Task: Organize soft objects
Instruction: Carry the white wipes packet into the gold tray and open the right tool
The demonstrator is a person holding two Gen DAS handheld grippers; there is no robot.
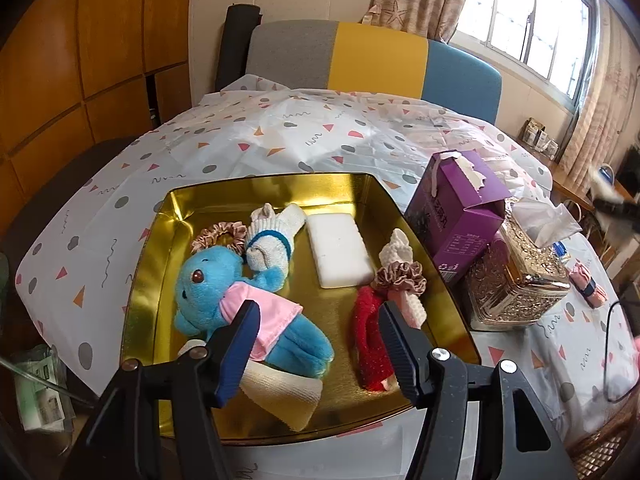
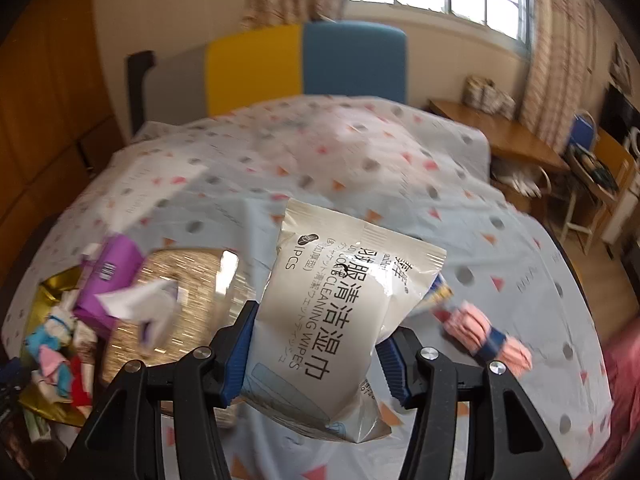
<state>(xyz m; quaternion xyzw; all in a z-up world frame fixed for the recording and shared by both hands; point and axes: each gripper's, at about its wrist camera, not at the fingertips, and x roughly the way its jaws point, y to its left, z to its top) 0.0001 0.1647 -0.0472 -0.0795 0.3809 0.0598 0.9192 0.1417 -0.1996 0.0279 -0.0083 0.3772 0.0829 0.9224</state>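
Note:
A gold tray on the table holds a blue plush toy in a pink shirt, a white sponge, a white sock with a blue band, two pink scrunchies, a red fuzzy sock and a cream cloth. My left gripper hovers open over the tray's near half, with nothing between its fingers. My right gripper is shut on a white packet of cleaning wipes, held up above the table. The tray shows blurred at the left in the right wrist view.
A purple carton and an ornate silver tissue box stand right of the tray. A rolled pink cloth with a dark band lies on the patterned tablecloth. A grey, yellow and blue chair back rises behind the table.

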